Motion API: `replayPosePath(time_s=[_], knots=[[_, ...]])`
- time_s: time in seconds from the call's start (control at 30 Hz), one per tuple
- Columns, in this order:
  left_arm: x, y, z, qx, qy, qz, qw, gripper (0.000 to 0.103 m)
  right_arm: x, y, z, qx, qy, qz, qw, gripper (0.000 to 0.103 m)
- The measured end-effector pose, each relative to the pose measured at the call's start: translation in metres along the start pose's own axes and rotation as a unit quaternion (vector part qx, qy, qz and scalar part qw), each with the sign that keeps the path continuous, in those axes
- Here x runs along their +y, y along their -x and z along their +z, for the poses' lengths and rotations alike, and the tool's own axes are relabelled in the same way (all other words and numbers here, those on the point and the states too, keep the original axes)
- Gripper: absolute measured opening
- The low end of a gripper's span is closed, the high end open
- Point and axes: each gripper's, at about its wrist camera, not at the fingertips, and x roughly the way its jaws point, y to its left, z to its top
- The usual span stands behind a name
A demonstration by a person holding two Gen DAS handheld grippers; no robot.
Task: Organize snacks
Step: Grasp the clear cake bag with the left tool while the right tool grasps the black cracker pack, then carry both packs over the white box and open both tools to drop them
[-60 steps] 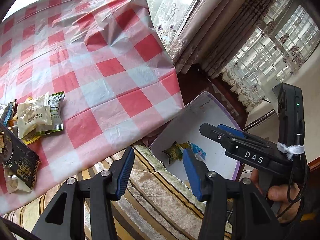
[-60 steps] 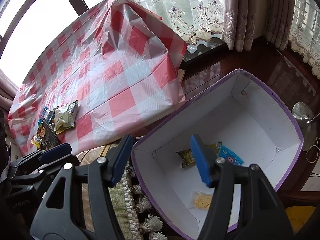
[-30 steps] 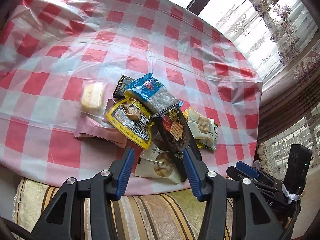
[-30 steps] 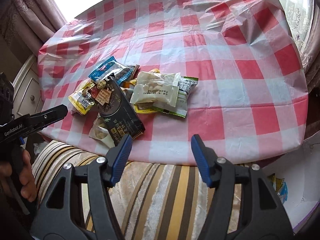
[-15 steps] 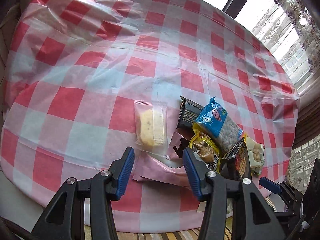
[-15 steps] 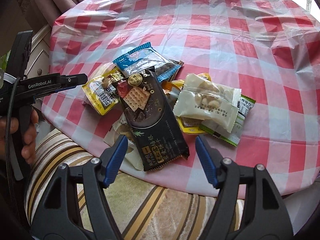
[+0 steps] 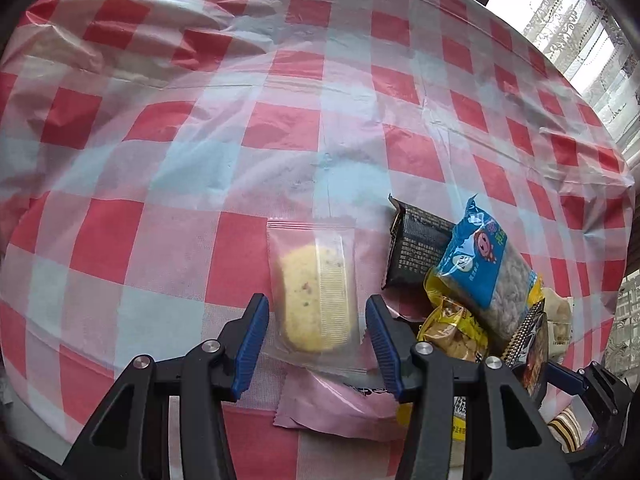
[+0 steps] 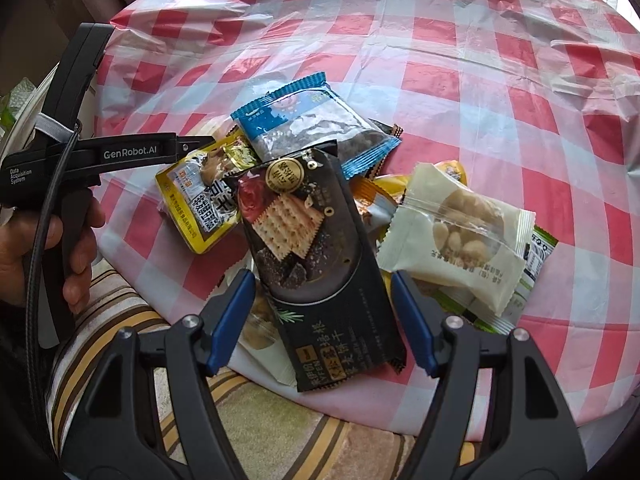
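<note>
A pile of snack packets lies on a red-and-white checked tablecloth point(image 7: 240, 128). My left gripper point(image 7: 316, 312) is open, its jaws on either side of a clear packet with a yellow cake point(image 7: 314, 296). A pink packet point(image 7: 332, 400) lies under it. A blue packet point(image 7: 480, 264), a dark packet point(image 7: 416, 248) and a yellow packet point(image 7: 452, 332) lie to the right. My right gripper point(image 8: 322, 292) is open, its jaws astride a long black cracker packet point(image 8: 308, 248). A white nut packet point(image 8: 456, 236) and the blue packet point(image 8: 316, 124) lie beside it.
The left gripper's body point(image 8: 100, 156) and the hand holding it reach in at the left of the right wrist view. A striped cloth point(image 8: 256, 432) hangs below the table's near edge. Lace curtains point(image 7: 580, 28) hang beyond the table at the far right.
Both grippers swung from the purple-rimmed box on the floor to the table and came down close over the pile; the left now brackets the cake packet, the right the black packet.
</note>
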Motion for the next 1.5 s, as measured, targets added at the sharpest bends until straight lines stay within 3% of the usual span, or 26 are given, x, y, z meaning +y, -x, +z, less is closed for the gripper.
replayPosePath(time_s=[0.17,0.27,0.43,0.87,1.17,1.5], knots=[[-0.004,-0.003,0.002,-0.009,-0.018,0.017,0.9996,0.050,-0.001,-0.007,0.004,0.006,-0.004,0.006,1.000,0.072],[-0.005,-0.004,0.002,-0.013,-0.030,0.039,0.9987,0.037,-0.002,-0.008,0.005,0.005,-0.007,0.009,1.000,0.064],[-0.001,-0.002,0.000,-0.018,-0.025,0.040,0.9987,0.036,0.000,-0.004,0.003,-0.002,-0.001,0.012,1.000,0.056],[0.001,0.047,-0.009,-0.077,-0.002,0.050,0.9958,0.036,-0.003,0.030,-0.005,-0.062,-0.011,-0.003,0.998,0.056],[-0.044,0.078,-0.015,-0.098,-0.044,0.029,0.9938,0.036,-0.025,0.065,-0.022,-0.100,-0.051,-0.011,0.994,0.056],[-0.132,0.085,-0.038,-0.088,-0.135,-0.014,0.9868,0.036,-0.073,0.105,-0.060,-0.132,-0.122,-0.028,0.983,0.056]])
